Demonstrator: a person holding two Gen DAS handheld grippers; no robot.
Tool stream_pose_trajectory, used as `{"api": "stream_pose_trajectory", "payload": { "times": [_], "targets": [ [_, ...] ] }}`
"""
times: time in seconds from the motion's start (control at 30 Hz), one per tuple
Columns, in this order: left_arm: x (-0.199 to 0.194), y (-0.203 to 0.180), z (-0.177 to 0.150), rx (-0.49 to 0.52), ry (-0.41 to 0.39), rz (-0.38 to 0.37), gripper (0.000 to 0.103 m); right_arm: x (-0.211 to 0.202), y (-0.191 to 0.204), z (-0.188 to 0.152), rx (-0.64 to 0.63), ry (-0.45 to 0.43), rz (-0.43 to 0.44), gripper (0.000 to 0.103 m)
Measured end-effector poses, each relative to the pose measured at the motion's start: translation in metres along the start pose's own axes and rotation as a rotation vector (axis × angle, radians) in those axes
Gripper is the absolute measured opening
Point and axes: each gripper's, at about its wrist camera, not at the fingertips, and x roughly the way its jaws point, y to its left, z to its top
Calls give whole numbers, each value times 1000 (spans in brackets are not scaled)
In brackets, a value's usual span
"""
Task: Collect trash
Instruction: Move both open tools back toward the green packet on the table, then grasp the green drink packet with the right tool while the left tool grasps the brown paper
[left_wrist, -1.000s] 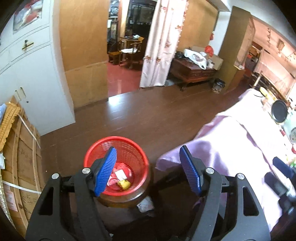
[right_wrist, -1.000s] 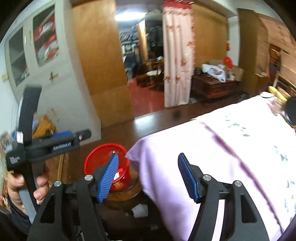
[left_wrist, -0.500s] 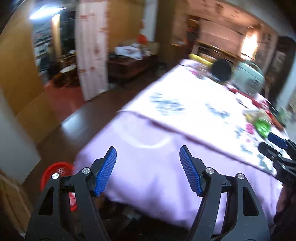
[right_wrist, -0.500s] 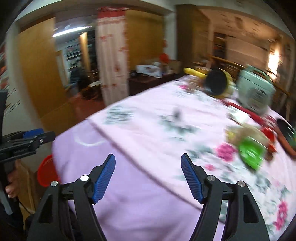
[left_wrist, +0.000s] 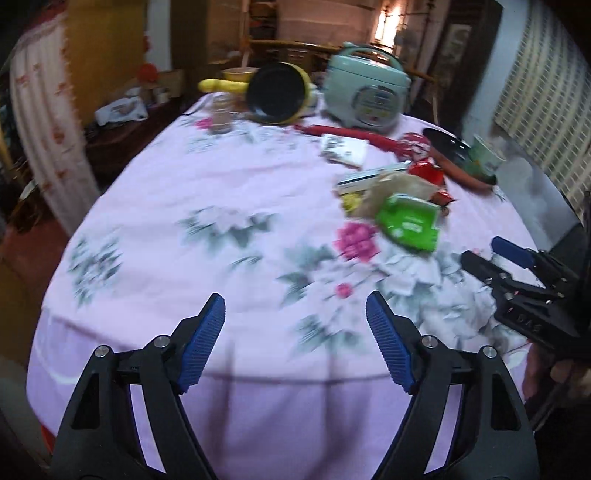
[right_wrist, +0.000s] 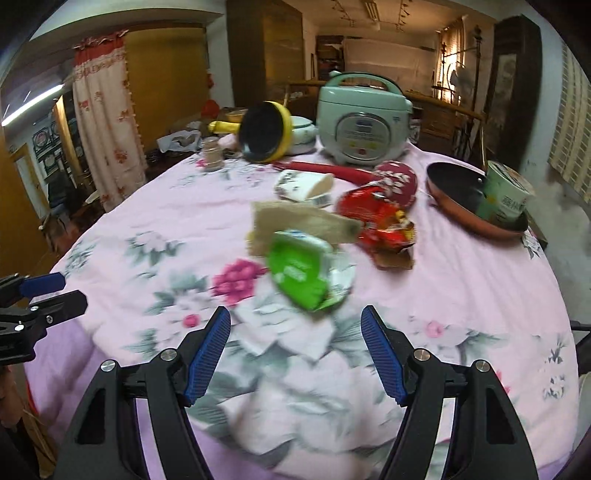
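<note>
Trash lies on a round table with a pink flowered cloth (left_wrist: 221, 192) (right_wrist: 461, 295). A green wrapper (left_wrist: 408, 221) (right_wrist: 301, 275) sits mid-table with a brown paper scrap (right_wrist: 303, 221) behind it and a red snack bag (right_wrist: 380, 218) (left_wrist: 426, 173) to the right. A white packet (left_wrist: 345, 149) (right_wrist: 306, 186) lies farther back. My left gripper (left_wrist: 295, 339) is open and empty over the near edge. My right gripper (right_wrist: 295, 354) is open and empty, just short of the green wrapper, and also shows at the right of the left wrist view (left_wrist: 491, 258).
A pale green rice cooker (right_wrist: 362, 118) (left_wrist: 365, 98), a yellow pan (right_wrist: 264, 133) (left_wrist: 279, 92), a small jar (right_wrist: 212, 153), a red-handled frying pan (right_wrist: 476, 199) holding a paper cup (right_wrist: 506, 195) stand at the back of the table. A curtain (right_wrist: 103, 122) hangs left.
Both grippers have swung from the red basket on the floor up to the table, then farther over it toward the trash. Both stay open and empty.
</note>
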Motion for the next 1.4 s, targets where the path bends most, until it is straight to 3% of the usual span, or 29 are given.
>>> {"api": "stream_pose_trajectory", "payload": {
  "times": [0.27,0.53,0.63,0.87,1.13,1.4],
  "targets": [
    [57,-45,41,56,53,-27,78,34,-14,19,-42,13,32,71],
    [94,-20,46,-7,70,-41,79,79,-16,34,-53,78,69,59],
    [98,-11,46,-27,81,-27,79,94,-14,36,-43,107,99,50],
    [99,-6,46,-34,78,-33,79,100,-7,35,1,136,161,8],
    [100,-14,43,2,49,-19,79,46,-34,10,153,65,174,7],
    [102,-38,45,27,104,-57,79,31,-77,-17,347,5,138,7]
  ]
}}
